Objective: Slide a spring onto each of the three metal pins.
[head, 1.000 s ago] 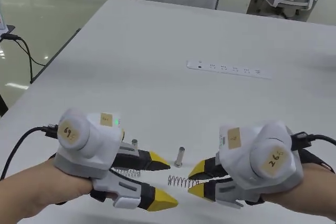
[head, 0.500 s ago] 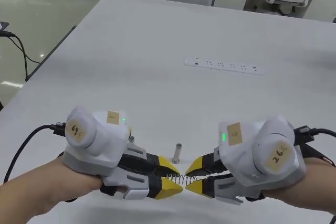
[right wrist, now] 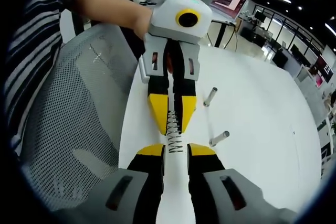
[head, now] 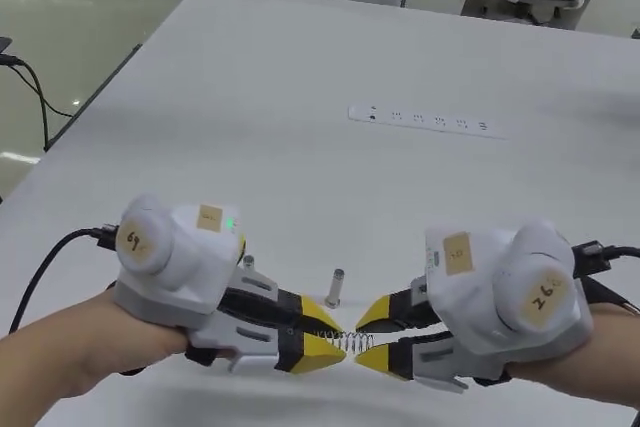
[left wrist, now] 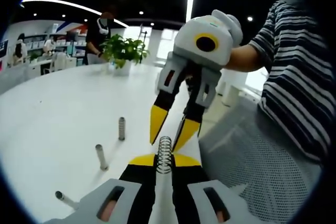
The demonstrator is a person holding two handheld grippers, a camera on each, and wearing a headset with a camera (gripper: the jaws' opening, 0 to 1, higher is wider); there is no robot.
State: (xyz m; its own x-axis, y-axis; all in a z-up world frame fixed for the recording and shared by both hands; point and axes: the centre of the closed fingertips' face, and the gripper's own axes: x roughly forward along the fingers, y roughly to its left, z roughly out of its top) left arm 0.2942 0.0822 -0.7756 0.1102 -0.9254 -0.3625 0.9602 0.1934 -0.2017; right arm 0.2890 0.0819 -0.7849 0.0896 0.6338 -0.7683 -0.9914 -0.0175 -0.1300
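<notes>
- Tongs, two pairs of them, yellow-tipped on black shanks, sit nose to nose low over the white desk (head: pixel 300 67). The left tongs (head: pixel 325 339) and the right tongs (head: pixel 368 337) are almost tip to tip.
- One coiled wire spring (head: pixel 350 343) bridges the small gap between them. It lies along their shared line, close to the near edge of the desk.
- Left tongs: nearly closed. In the left gripper view both yellow tips press against the sides of the spring's end, and that's a firm pinch.
- Right tongs: parted a little, with the spring's other end sitting between the tips. In the right gripper view the gap looks wider than the coil, and I cannot tell whether either tip touches it.
- Pin count: three grey metal pins (left wrist: pixel 101 157) show on the desk in the left gripper view, off to the side of the tongs. That first one is in the middle and upright, a second pin (left wrist: pixel 122 128) stands farther off, and a third pin (left wrist: pixel 63 198) is nearest the camera. The fisheye bends the third too much to judge its stance.
- In the head view, two of those pins stand just beyond the tongs.
- One white power strip (head: pixel 420 120) lies flat mid-desk, well apart from everything else.
- One grey mesh chair (right wrist: pixel 79 119) sits at the desk edge.
</notes>
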